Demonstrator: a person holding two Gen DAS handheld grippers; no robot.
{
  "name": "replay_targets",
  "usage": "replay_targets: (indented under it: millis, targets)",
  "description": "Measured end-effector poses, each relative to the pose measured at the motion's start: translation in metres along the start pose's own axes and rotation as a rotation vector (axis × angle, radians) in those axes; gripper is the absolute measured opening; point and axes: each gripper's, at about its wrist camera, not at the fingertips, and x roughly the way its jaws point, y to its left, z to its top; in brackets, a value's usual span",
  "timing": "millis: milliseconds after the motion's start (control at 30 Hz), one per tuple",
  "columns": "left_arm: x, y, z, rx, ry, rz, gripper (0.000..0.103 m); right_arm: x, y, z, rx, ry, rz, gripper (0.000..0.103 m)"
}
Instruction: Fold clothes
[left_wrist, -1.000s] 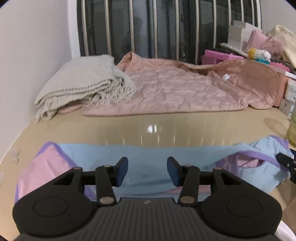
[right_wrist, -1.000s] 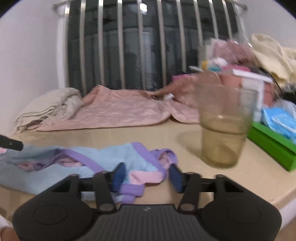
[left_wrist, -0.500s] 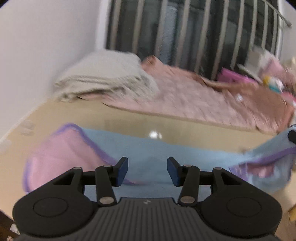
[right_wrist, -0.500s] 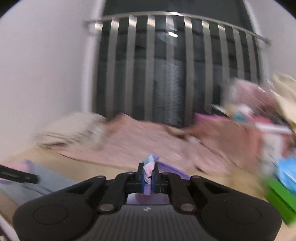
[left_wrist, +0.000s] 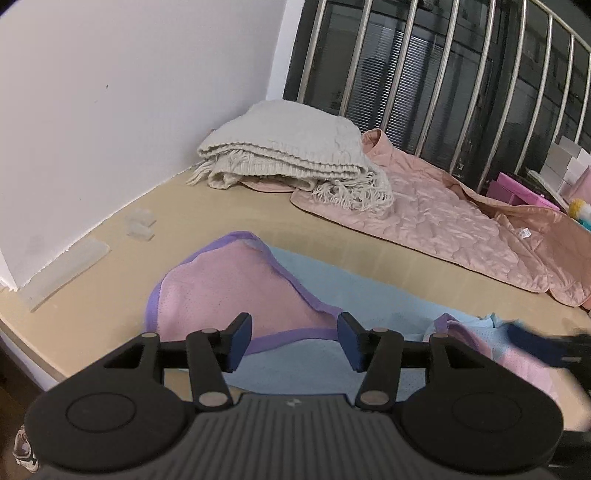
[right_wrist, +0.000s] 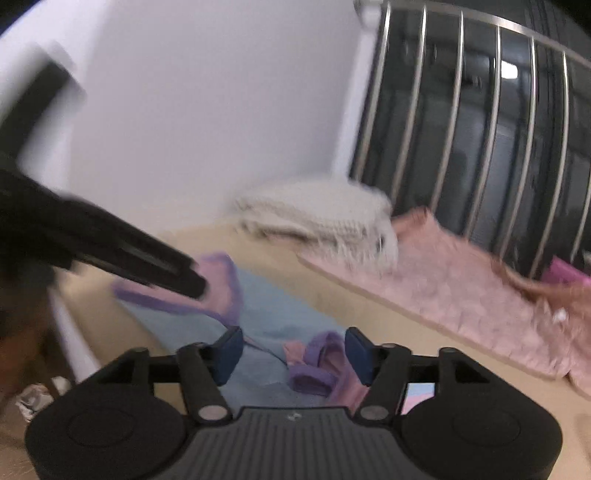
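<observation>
Both your grippers are hanging released over the garment.
The blue-and-pink garment is lying on the tan table; your right gripper has just been opening, your left gripper is gaping, gripping nothing.

Right gripper, jaws just opened, over the bunched blue garment

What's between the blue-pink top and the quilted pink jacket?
Bare tabletop, seen in the left wrist view. A tan strip runs between the top and the jacket; the two don't touch.
</observation>
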Motion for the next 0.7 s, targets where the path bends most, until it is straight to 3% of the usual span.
replay_targets:
  millis: [100, 167, 233, 333, 433, 533, 633, 700]
  targets:
    - [0.001, -0.007, 0.000, 0.009, 0.007, -0.039, 0.052, -0.040, -0.030, -0.004, 0.066, -0.060, -0.054, 0.061]
    - [0.005, -0.018, -0.001, 0.033, 0.013, -0.080, 0.052, -0.036, -0.046, -0.010, 0.096, 0.017, -0.063, 0.060]
    - [0.011, -0.029, -0.002, 0.063, 0.021, -0.106, 0.052, -0.023, -0.051, -0.013, 0.139, 0.086, -0.019, 0.057]
    - [0.017, -0.039, -0.004, 0.090, 0.035, -0.113, 0.052, -0.013, -0.037, -0.016, 0.083, 0.125, 0.005, 0.051]
    - [0.023, -0.045, -0.006, 0.102, 0.042, -0.114, 0.052, -0.015, -0.040, -0.023, 0.103, 0.139, -0.075, 0.044]
    - [0.028, -0.049, -0.008, 0.116, 0.053, -0.103, 0.052, 0.005, -0.046, -0.027, 0.093, 0.216, -0.054, 0.030]
    - [0.033, -0.050, -0.011, 0.132, 0.080, -0.080, 0.052, 0.023, -0.043, -0.026, 0.069, 0.237, -0.042, 0.003]
    - [0.034, -0.047, -0.013, 0.139, 0.094, -0.070, 0.052, 0.022, -0.055, -0.016, 0.162, 0.225, -0.044, 0.003]
